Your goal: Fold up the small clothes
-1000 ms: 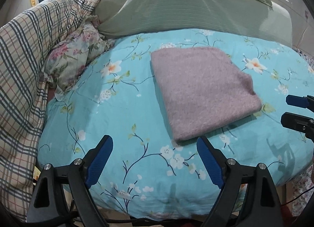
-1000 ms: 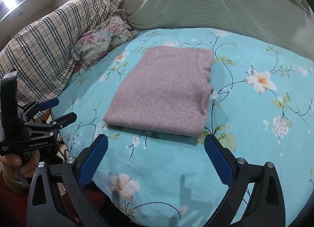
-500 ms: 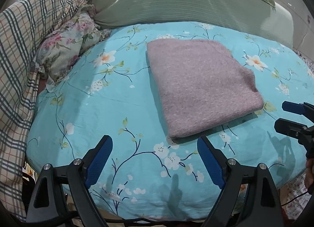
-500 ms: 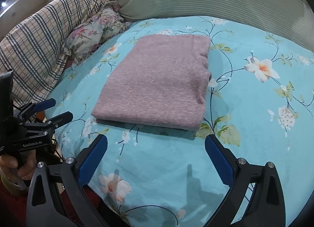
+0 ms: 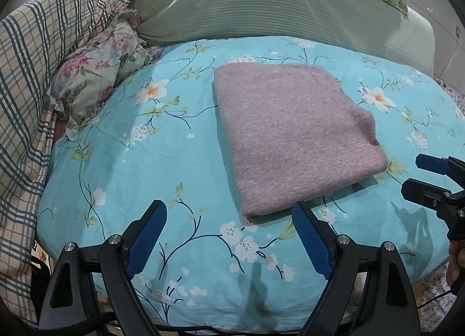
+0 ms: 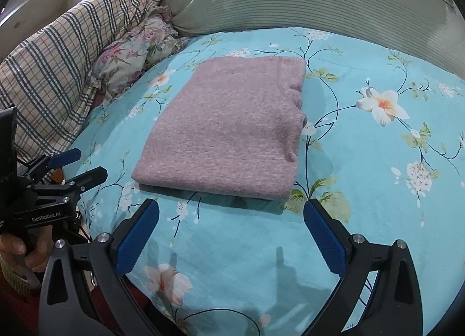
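Mauve knit garment (image 5: pixel 293 138) lies folded flat, both tongs (image 5: pixel 229 237) (image 6: pixel 231 237) wide open, empty.

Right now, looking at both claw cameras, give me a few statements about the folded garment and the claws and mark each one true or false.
1. The mauve garment lies folded flat on the turquoise floral sheet. True.
2. The left claw is shut on the garment's corner. False: it is open and holds nothing.
3. The right claw is open, short of the garment's near edge. True.
4. The garment rests on top of the plaid blanket. False: the blanket is bunched apart from it, at the sheet's left side.
5. A green striped pillow lies beyond the garment. True.
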{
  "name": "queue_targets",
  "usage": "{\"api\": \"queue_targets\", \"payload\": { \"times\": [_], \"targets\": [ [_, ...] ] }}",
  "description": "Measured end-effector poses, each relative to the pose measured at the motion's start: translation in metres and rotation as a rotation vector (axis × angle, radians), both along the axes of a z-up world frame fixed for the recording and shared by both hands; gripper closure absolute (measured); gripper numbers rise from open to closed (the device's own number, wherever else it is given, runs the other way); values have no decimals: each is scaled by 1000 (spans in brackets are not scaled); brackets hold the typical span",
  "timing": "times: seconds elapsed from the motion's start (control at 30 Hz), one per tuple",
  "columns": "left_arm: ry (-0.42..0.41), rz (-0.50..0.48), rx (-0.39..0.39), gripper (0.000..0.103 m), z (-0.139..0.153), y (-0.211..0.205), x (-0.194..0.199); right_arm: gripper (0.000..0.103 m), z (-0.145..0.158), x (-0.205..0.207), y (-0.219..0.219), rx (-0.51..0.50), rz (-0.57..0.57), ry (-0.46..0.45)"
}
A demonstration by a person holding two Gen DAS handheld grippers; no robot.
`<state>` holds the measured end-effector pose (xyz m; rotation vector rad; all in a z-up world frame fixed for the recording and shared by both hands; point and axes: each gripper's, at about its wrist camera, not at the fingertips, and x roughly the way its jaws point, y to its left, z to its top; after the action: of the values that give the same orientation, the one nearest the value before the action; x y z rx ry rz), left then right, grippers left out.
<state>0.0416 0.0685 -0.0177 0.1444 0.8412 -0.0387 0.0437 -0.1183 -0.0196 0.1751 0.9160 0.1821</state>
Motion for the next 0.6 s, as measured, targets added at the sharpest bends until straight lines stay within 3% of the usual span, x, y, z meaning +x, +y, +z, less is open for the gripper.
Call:
{"api": "queue_targets", "payload": {
  "times": [0.6],
  "targets": [
    [14, -2, -6, 14, -3, -3, -1, 3, -4, -1, -2, 1, -2, 7]
  ]
}}
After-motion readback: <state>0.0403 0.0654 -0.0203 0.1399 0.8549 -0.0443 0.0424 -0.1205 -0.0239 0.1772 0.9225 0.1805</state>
